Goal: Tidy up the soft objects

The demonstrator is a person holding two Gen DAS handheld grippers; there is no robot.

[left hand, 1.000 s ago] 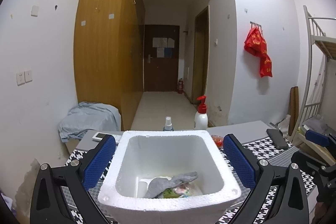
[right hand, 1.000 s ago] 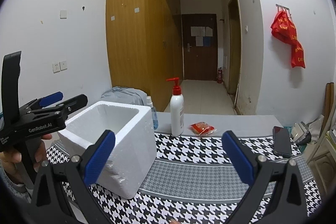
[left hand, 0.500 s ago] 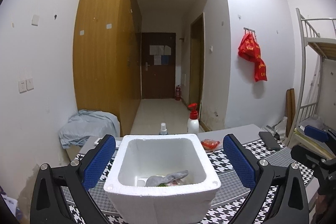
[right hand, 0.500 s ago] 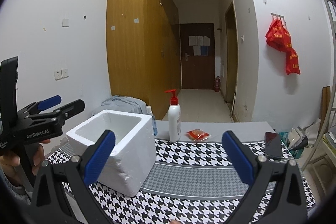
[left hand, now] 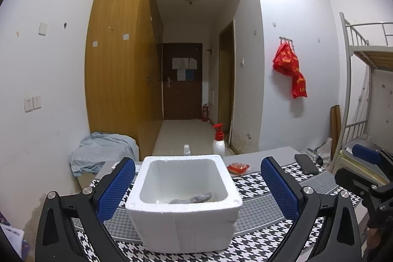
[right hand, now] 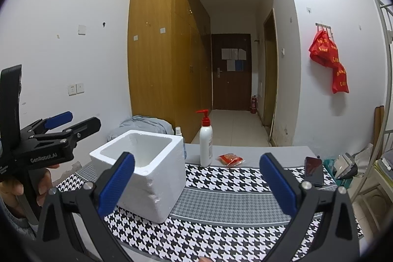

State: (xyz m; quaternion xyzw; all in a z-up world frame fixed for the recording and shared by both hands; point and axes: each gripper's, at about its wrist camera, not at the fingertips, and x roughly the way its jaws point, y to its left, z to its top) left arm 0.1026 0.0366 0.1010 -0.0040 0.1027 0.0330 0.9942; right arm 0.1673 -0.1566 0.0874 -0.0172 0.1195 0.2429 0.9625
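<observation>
White polystyrene forms the open box (left hand: pixel 181 208) that is set on a houndstooth-patterned tablecloth (right hand: pixel 221 190), toward its left side. Inside the box, a grey soft cloth item (left hand: pixel 194 198) is seen lying low against the near wall; whatever else lies beneath it is hidden by the rim. The left gripper (left hand: pixel 196 188) is held in front of the box with its blue-padded fingers (left hand: pixel 115 188) spread wide, one to either side of the box and clear of its walls; nothing is held between them. The right gripper (right hand: pixel 196 184) is held over the cloth to the right of the box, its jaws likewise spread wide and empty. In the right wrist view the left gripper is seen from the side, gripped by a hand (right hand: pixel 14 186) at the left edge.

Behind the box, a white pump bottle with a red pump (right hand: pixel 205 139) is stood upright, and a small spray bottle (left hand: pixel 187 149) is seen just beyond the far wall of the box. A red snack packet (right hand: pixel 229 159) lies on the grey tabletop right of the pump bottle. A dark phone (right hand: pixel 314 170) lies near the table's right edge. A crumpled pale blue cloth (left hand: pixel 98 151) is draped beyond the table's far left corner.
</observation>
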